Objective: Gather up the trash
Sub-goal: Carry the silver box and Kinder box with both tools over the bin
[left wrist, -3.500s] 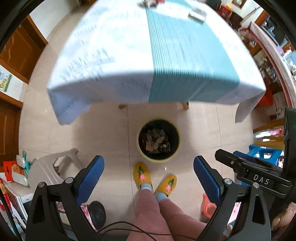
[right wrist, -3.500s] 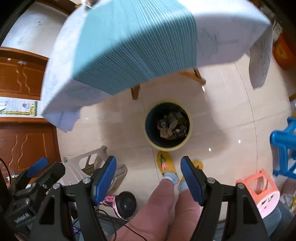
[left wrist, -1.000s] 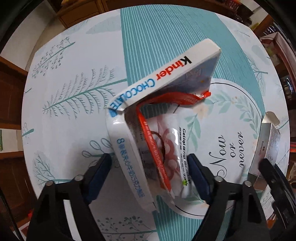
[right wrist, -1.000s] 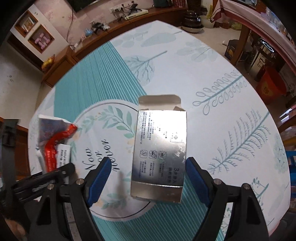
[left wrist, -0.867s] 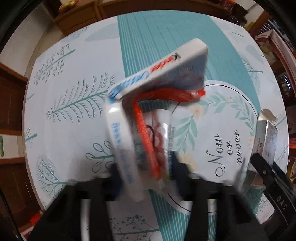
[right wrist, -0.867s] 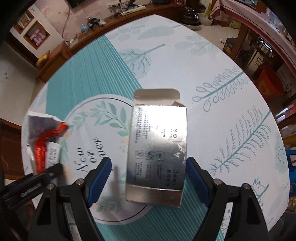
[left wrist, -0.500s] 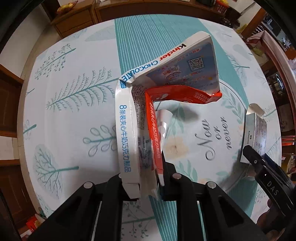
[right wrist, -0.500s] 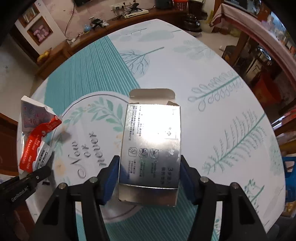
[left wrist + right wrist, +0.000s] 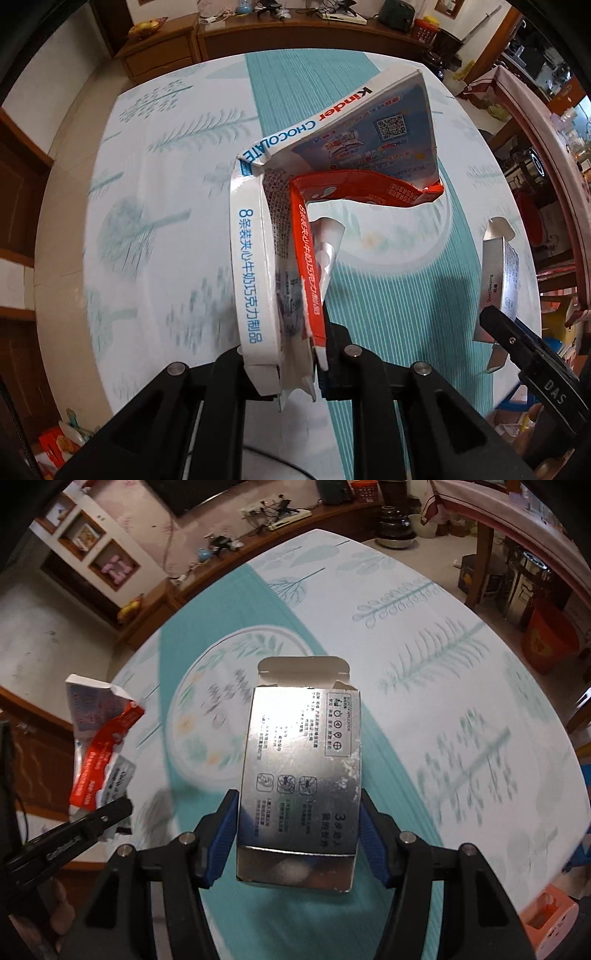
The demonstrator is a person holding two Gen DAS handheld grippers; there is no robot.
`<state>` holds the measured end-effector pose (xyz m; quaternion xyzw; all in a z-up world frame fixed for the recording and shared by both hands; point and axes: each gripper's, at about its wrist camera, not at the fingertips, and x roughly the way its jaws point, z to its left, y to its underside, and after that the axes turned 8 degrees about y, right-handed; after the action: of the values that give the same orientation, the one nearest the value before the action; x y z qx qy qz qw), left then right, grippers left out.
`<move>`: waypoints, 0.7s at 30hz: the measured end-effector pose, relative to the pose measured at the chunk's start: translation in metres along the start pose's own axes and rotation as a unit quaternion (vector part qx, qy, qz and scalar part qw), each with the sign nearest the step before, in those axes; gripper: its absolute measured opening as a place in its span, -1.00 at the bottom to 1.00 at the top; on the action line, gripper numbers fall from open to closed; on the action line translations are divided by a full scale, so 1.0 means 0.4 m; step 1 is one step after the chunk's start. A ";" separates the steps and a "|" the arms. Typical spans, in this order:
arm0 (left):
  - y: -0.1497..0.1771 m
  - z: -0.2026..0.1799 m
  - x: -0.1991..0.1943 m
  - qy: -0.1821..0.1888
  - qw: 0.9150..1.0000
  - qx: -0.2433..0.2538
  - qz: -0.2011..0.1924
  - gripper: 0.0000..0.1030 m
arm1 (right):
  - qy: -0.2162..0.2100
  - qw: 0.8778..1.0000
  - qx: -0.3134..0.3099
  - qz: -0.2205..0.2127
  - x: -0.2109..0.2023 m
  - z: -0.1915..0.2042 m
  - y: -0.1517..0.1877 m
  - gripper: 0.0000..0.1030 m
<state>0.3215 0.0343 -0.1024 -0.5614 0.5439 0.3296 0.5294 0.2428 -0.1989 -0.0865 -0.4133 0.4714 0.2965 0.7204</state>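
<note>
My left gripper (image 9: pixel 291 365) is shut on a torn white and red Kinder chocolate box (image 9: pixel 332 155) with a wrapper inside, and holds it up above the table. My right gripper (image 9: pixel 297 834) is shut on a silver carton (image 9: pixel 301 764) with an open top flap, also held above the table. The Kinder box shows at the left of the right wrist view (image 9: pixel 99 738). The silver carton shows at the right of the left wrist view (image 9: pixel 498 273), with the right gripper's arm under it.
A round table with a white and teal leaf-print cloth (image 9: pixel 155 206) lies below both grippers (image 9: pixel 443 686). Wooden cabinets (image 9: pixel 159 55) stand behind it. A red bucket (image 9: pixel 546 635) and a pink stool (image 9: pixel 550 915) are on the floor to the right.
Both grippers closed on their items, the left on the Kinder box, the right on the silver carton, and lifted them off the tablecloth. Earlier, both hung open over the floor bin.
</note>
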 end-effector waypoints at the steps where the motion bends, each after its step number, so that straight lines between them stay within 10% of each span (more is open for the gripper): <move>1: 0.026 -0.007 -0.026 -0.001 1.000 -0.002 -0.002 -0.76 | -0.008 1.000 -0.002 0.001 -0.018 -0.006 0.019 0.18; 21: 0.616 -0.227 -0.339 -0.009 0.988 -0.104 -0.112 -0.76 | -0.105 0.982 -0.149 -0.056 -0.411 -0.222 0.327 0.18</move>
<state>0.0405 0.0209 -0.0121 -0.6681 0.4357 0.3281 0.5061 0.0351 -0.2196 0.0052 -0.5086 0.3195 0.3641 0.7118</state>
